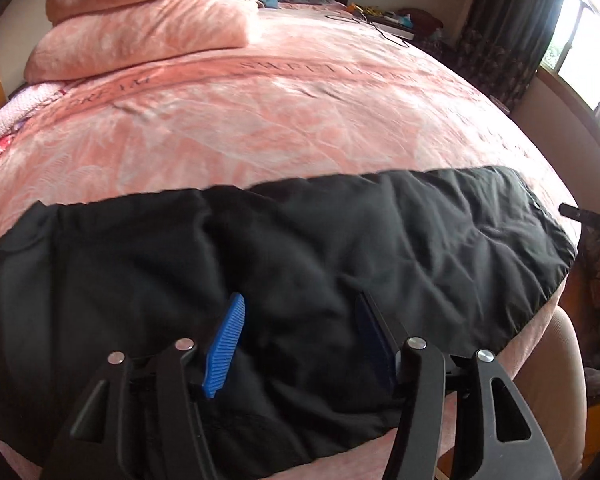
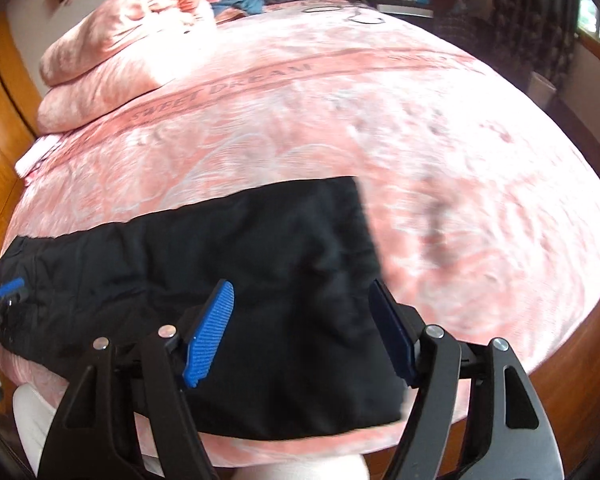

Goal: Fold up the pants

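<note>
Black pants (image 1: 300, 248) lie flat across the near edge of the pink bed, stretched left to right; they also show in the right wrist view (image 2: 260, 280), where their right end stops near mid-frame. My left gripper (image 1: 300, 336) is open and empty, hovering over the middle of the pants, blue pads apart. My right gripper (image 2: 300, 328) is open and empty above the right end of the pants. The left gripper's blue tip (image 2: 10, 288) shows at the far left of the right wrist view, and the right gripper's edge (image 1: 580, 214) at the right of the left wrist view.
The pink bedspread (image 1: 284, 120) covers the bed. Folded pink quilts (image 1: 140, 24) are stacked at the far left. Clothes and a cable (image 1: 376, 24) lie at the far end. Wooden wardrobe (image 2: 4, 128) on the left, curtains and window (image 1: 572, 40) on the right.
</note>
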The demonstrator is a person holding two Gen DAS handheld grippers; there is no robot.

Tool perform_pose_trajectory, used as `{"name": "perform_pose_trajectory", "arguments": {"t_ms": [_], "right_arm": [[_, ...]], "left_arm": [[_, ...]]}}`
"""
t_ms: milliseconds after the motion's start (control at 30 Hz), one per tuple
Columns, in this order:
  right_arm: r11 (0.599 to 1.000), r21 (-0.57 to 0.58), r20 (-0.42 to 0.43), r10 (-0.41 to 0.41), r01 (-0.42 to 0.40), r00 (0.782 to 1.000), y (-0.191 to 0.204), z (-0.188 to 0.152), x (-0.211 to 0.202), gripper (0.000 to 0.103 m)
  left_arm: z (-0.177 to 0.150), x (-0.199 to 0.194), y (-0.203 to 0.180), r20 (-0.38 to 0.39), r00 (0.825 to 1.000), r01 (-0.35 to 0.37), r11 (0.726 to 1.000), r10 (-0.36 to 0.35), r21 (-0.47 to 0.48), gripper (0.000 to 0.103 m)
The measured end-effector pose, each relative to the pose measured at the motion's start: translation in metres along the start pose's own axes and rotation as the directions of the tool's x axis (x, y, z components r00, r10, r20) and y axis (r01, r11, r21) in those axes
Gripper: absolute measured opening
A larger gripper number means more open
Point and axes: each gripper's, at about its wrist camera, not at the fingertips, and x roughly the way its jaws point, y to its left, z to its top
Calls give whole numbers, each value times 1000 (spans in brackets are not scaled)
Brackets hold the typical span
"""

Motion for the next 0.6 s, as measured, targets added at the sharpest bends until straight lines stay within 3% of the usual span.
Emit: {"name": "perform_pose_trajectory", "arguments": {"t_ms": [100,200,233,300,367,400,600], "right_arm": [[997,20,-26,-79,79,997,-40,-14,-1,67],[992,29,-59,-122,124,991,-64,-33,7,66],[993,40,-64,-104,107,992,-69,-41,8,65],[993,115,-52,45,-39,998,-78,-50,7,64],[969,168,-16,186,-181,982,-79,-54,2,64],[965,165,-2,205,-202,979,-75,-53,0,62],[984,91,23,149,-150,989,-64,-43,-1,61]], "left_arm": [[-8,17,-33,-13,1000,-23,999,23,48,59],[-11,25,-57,17,996,-94,992,93,82,65],[-10,25,-62,25,994,-108,990,107,93,66],[-9,27,-69,29,992,-126,989,124,84,69],[-8,30,-71,28,989,-145,987,144,64,70],[-7,30,-70,26,989,-147,988,146,46,70],[-6,29,-78,24,990,-140,990,141,-9,71]]}}
